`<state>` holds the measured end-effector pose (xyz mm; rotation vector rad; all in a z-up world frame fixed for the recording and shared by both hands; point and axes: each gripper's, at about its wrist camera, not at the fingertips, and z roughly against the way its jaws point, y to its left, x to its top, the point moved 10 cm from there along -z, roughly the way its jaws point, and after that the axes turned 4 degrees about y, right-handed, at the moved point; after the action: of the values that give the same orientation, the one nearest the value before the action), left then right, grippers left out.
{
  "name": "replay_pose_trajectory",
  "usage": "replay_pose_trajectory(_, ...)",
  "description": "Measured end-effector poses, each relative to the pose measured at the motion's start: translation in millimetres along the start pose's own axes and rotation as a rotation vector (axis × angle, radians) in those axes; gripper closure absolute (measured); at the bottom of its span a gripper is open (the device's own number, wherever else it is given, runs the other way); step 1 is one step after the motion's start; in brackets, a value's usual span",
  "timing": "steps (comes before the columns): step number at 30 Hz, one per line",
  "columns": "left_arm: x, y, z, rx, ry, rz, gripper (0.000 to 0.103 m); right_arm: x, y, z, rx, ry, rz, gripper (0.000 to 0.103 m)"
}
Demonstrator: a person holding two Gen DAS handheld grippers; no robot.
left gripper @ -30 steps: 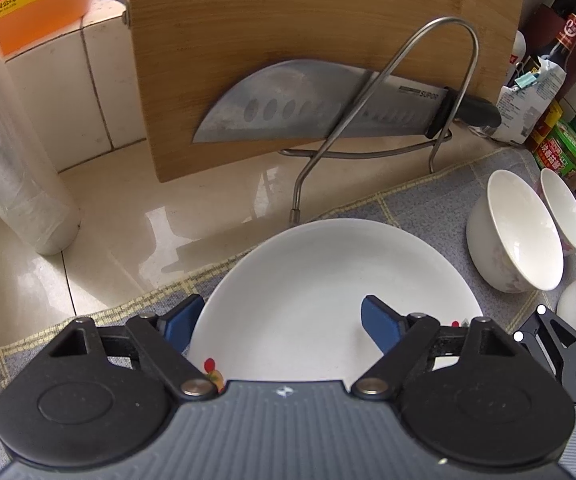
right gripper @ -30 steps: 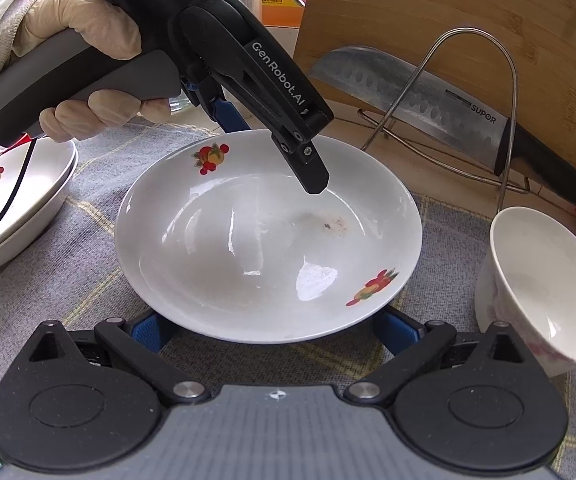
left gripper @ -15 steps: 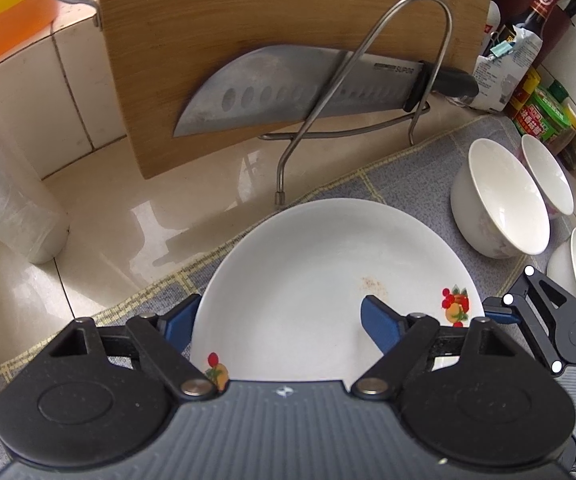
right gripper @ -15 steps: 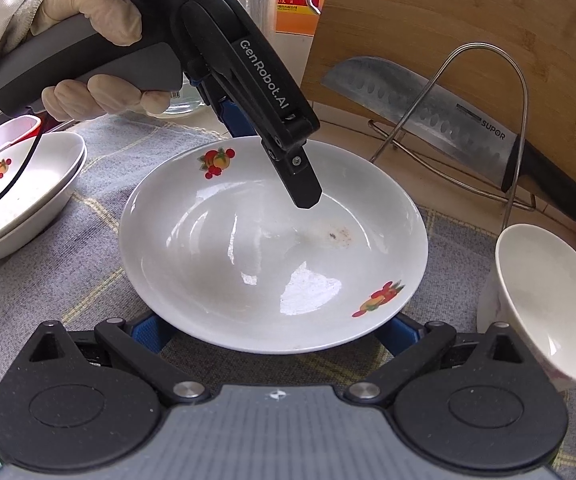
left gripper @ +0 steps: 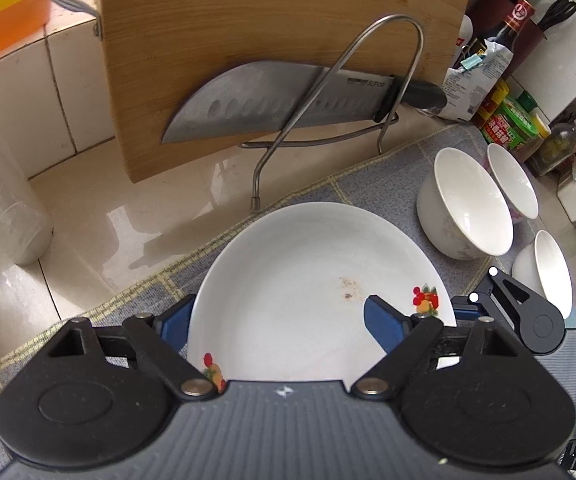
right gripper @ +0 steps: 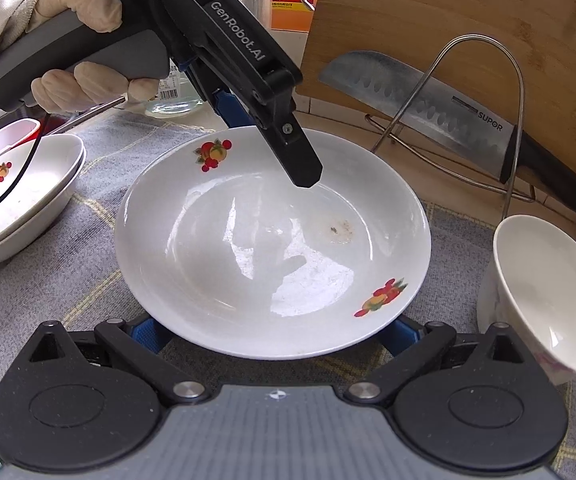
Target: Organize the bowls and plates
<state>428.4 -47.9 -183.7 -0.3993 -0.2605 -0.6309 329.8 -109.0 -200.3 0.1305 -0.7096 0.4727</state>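
Currently:
left gripper [left gripper: 283,322]: jaws just widened, straddling the plate [left gripper: 308,280] rim, not clamped
right gripper [right gripper: 275,330]: apart, under near rim

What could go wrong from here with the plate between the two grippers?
1. The left gripper straddles the far rim of the plate, but its jaws have just been opening and the pads are not pressing on it; a lift now may tip or drop it.
2. The bowl stands close to the plate's right edge; a sideways shift could knock it.
3. The knife rests just behind the plate.
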Motion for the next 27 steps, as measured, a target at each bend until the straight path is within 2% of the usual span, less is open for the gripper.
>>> replay_pose_trajectory(13, -15, 1, 3, -0.043, 0.016, 0.025, 0.016, -5, 4, 8, -0.002, 0.008, 0.051, 0.0)
replay_pose_trajectory(18, -15, 7, -2, -0.086, 0.032, 0.067, 0.016, -7, 1, 10, 0.034, 0.008, 0.073, 0.0)
replay_pose_trajectory(22, -12, 7, -4, -0.098, 0.023, 0.056, 0.016, -8, -2, 8, 0.07, -0.003, 0.055, 0.0)
replay_pose_trajectory(27, -8, 7, -9, -0.119, 0.025, 0.056, 0.016, -9, -2, 8, 0.073, -0.014, 0.062, 0.0)
